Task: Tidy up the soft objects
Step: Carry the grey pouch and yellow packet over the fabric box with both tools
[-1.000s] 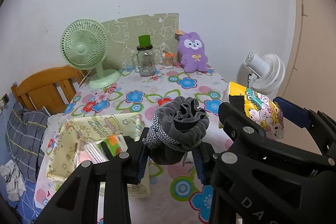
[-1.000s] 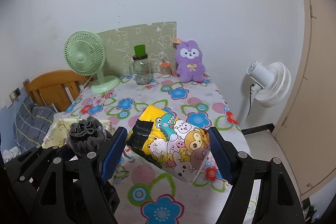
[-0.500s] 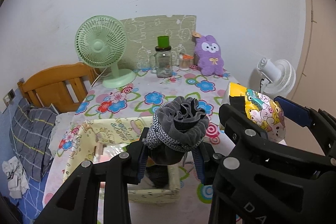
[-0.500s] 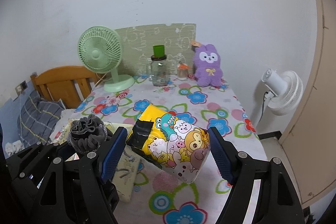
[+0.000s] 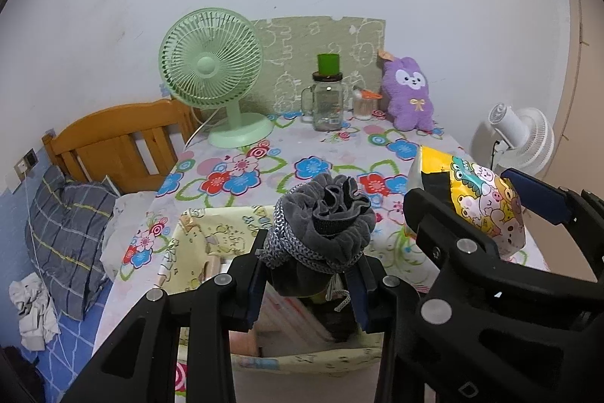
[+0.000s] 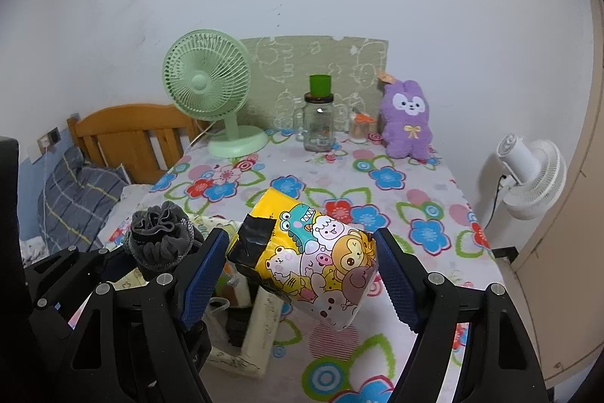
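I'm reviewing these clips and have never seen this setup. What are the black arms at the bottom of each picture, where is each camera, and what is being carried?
There is no robot: a person holds two black hand grippers, each with a fisheye camera looking forward along its blue-padded fingers. That is why each picture shows its own gripper at the bottom.

In the left wrist view, the left gripper is shut on a rolled grey knitted cloth bundle. In the right wrist view, the right gripper is shut on a yellow cartoon-printed soft pack.

Below them is a pale yellow printed fabric box on a flower-patterned tablecloth. At the far end stand a green desk fan, a glass jar with a green lid and a purple plush rabbit.
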`<move>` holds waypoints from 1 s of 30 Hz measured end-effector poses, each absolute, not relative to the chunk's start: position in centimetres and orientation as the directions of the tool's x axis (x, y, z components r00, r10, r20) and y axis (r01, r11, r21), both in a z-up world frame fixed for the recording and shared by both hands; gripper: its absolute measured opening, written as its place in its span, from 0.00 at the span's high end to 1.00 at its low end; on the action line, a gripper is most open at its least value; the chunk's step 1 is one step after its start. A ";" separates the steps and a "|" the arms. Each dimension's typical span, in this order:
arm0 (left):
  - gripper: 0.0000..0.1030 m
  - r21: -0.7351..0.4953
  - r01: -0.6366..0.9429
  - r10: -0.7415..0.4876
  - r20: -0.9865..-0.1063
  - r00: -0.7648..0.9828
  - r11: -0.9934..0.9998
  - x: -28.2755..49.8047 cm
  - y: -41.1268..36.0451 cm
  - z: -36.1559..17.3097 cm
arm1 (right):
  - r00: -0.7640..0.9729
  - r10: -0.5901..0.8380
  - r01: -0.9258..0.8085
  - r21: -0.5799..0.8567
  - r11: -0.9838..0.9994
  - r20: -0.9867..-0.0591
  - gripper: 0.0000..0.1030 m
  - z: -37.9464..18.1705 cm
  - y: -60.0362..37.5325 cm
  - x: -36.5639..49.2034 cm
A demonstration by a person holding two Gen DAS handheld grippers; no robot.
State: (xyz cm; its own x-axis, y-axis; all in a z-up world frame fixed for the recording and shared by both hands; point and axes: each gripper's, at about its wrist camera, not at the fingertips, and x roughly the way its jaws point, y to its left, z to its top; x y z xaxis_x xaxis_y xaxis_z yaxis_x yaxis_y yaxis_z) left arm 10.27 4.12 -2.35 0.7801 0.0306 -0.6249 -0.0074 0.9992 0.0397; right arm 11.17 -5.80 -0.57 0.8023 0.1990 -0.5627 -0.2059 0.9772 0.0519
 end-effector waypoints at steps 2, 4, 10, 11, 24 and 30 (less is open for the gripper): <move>0.63 0.041 -0.013 0.036 -0.631 0.775 0.999 10.6 4.6 -2.7 | 0.796 0.204 -0.214 0.050 0.975 -0.570 0.22 -0.9 -5.2 11.4; 0.63 0.040 -0.017 0.039 -0.641 0.766 0.999 10.9 5.2 -3.1 | 0.789 0.209 -0.222 0.048 0.974 -0.578 0.22 -1.2 -4.6 11.7; 0.63 0.037 -0.031 0.048 -0.667 0.744 0.999 11.4 6.7 -4.3 | 0.761 0.223 -0.247 0.046 0.968 -0.609 0.22 -2.5 -3.0 12.7; 0.63 0.035 -0.034 0.049 -0.673 0.738 0.999 11.6 7.0 -4.6 | 0.757 0.225 -0.252 0.044 0.967 -0.614 0.22 -2.7 -2.6 12.8; 0.51 0.011 -0.075 0.060 -0.730 0.681 0.997 12.1 10.1 -7.1 | 0.707 0.257 -0.314 0.034 0.949 -0.659 0.22 -4.8 0.7 14.0; 0.35 0.014 -0.072 0.060 -0.734 0.676 0.997 11.9 10.6 -7.5 | 0.687 0.274 -0.331 0.045 0.942 -0.673 0.22 -5.4 1.6 14.2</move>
State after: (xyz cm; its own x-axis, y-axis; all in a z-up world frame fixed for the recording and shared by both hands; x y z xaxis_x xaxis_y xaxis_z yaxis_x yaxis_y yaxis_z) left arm 11.92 10.60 -7.54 0.6764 0.0597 -0.7341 -0.0723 0.9973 0.0144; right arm 14.16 1.57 -5.38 0.6874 0.2736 -0.6727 -0.3312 0.9425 0.0449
